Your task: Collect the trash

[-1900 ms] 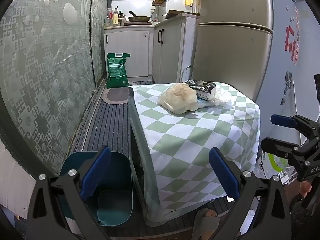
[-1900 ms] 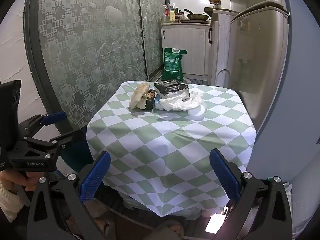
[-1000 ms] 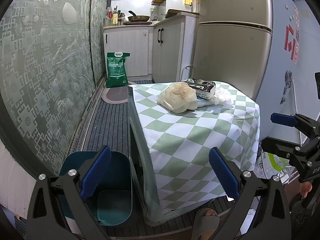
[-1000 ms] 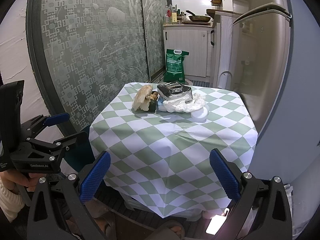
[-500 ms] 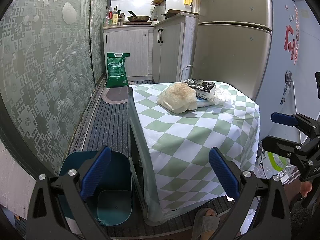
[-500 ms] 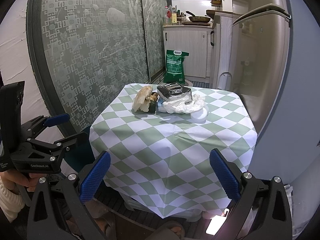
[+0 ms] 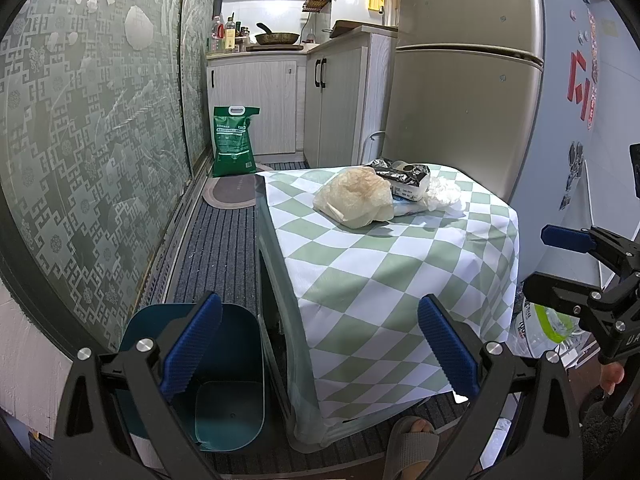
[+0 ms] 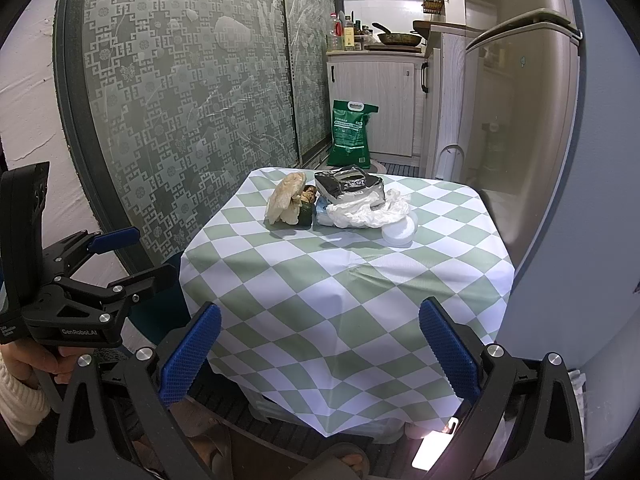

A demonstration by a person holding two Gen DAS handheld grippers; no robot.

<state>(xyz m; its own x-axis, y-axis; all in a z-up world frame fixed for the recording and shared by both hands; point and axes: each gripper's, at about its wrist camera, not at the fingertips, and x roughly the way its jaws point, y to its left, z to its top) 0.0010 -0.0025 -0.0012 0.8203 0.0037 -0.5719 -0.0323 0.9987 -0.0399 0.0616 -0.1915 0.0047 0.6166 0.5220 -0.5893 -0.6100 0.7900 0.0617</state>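
Note:
Trash sits at the far side of a small table with a green-and-white checked cloth [image 8: 344, 280]: a crumpled beige bag [image 8: 285, 198], a silver-black foil bag [image 8: 349, 186], crumpled white plastic [image 8: 368, 210] and a white round lid [image 8: 398, 231]. The beige bag [image 7: 354, 196] and foil bag [image 7: 404, 182] also show in the left wrist view. A teal bin [image 7: 224, 380] stands on the floor left of the table. My left gripper [image 7: 320, 344] is open and empty, over the bin and the table's corner. My right gripper [image 8: 320, 344] is open and empty at the table's near edge.
A fridge [image 7: 464, 92] stands right behind the table. A patterned glass sliding door [image 7: 80, 152] runs along the left. A green sack [image 7: 234, 142] and kitchen cabinets [image 7: 256, 108] are at the back. A sandalled foot [image 7: 412, 440] is under the table's near edge.
Both grippers stay open and almost still; the right wrist view has drifted only slightly. Nothing on the table has moved.

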